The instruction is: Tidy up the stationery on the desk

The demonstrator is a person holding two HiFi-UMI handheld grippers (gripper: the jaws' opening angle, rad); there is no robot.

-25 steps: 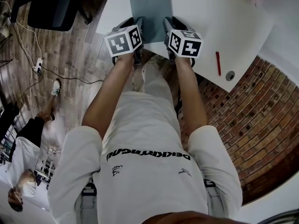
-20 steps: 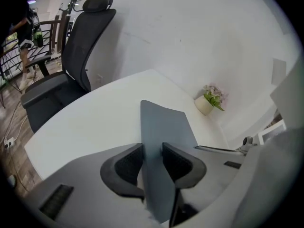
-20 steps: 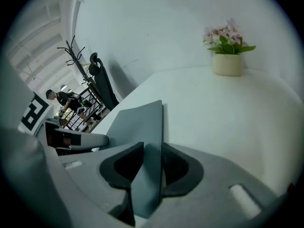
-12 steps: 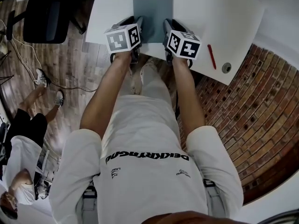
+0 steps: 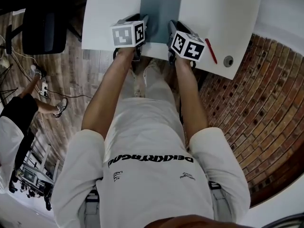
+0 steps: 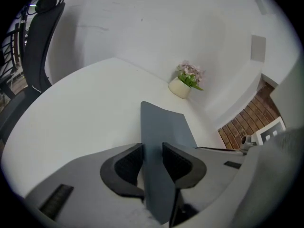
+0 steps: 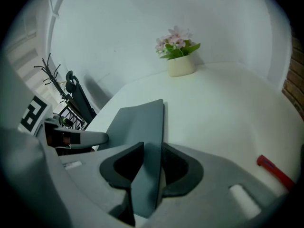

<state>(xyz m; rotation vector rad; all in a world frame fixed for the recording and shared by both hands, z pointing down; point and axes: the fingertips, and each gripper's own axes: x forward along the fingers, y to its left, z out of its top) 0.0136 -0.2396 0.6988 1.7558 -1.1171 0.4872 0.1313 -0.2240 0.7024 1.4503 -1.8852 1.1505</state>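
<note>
Saw a grey notebook (image 5: 160, 13) over the near part of the white desk (image 5: 109, 23), one short end toward the person and reaching the desk's near edge. Could not tell resting on the top from hanging just above it. Found its near left edge pinched between the pads of the left gripper (image 5: 142, 23), jaws closed onto the cover, and its near right edge clamped the same way in the right gripper (image 5: 171, 26). Found both grippers angled forward and down, side by side, the notebook spanning between them. Noted a red pen (image 5: 211, 51) on the desk just right of the right gripper, a round metal grommet (image 5: 228, 61) beyond that near the desk's corner, and a potted plant with pink flowers (image 7: 181, 63) at the far side, well apart from the notebook.
</note>
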